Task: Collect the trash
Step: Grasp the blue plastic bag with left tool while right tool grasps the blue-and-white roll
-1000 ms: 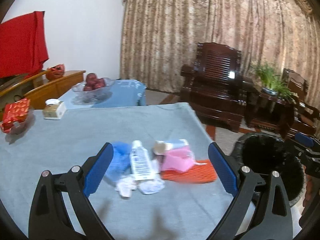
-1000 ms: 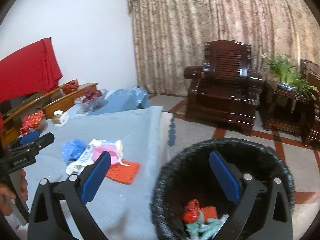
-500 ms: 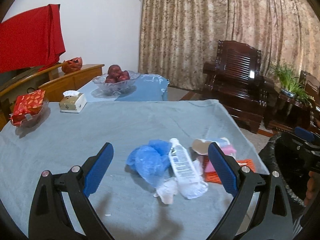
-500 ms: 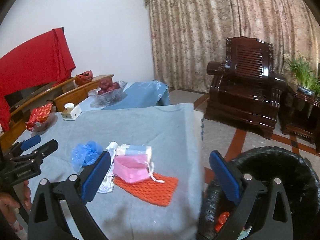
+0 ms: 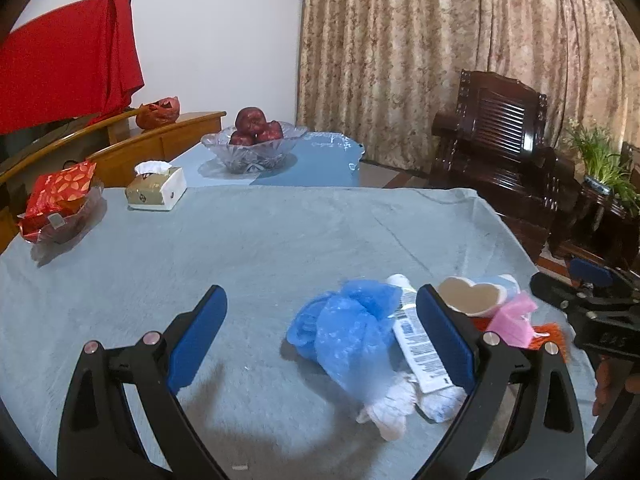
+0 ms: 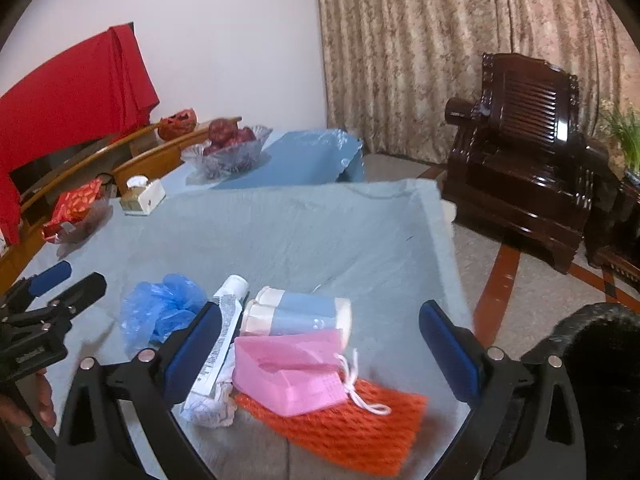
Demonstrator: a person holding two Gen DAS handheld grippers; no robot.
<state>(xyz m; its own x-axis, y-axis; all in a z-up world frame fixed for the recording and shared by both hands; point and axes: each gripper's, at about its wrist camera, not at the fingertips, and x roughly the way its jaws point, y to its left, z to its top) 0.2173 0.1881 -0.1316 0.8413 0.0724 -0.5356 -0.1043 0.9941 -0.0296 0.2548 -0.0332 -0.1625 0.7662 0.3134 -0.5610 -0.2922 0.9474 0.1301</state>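
Note:
A trash pile lies on the grey tablecloth [image 5: 260, 248]: a crumpled blue plastic bag [image 5: 344, 328], a white tube [image 5: 420, 344], crumpled white tissue [image 5: 392, 408], a blue and cream roll pack [image 6: 300, 312], a pink face mask [image 6: 292, 368] and an orange net [image 6: 352, 428]. My left gripper [image 5: 320, 336] is open and empty, hovering just left of the pile. My right gripper [image 6: 320, 352] is open and empty, hovering above the mask and net. The black trash bin [image 6: 592, 380] stands on the floor at the right.
A glass bowl of apples [image 5: 252, 144], a tissue box [image 5: 156, 188] and a dish with a red packet [image 5: 56, 208] sit at the table's far side. A dark wooden armchair [image 6: 528, 152] and a potted plant [image 5: 600, 164] stand beyond the right edge.
Both grippers swung left, away from the bin and over the table. The right gripper moved from above the bin to above the trash pile. The pile now sits right of the left gripper.

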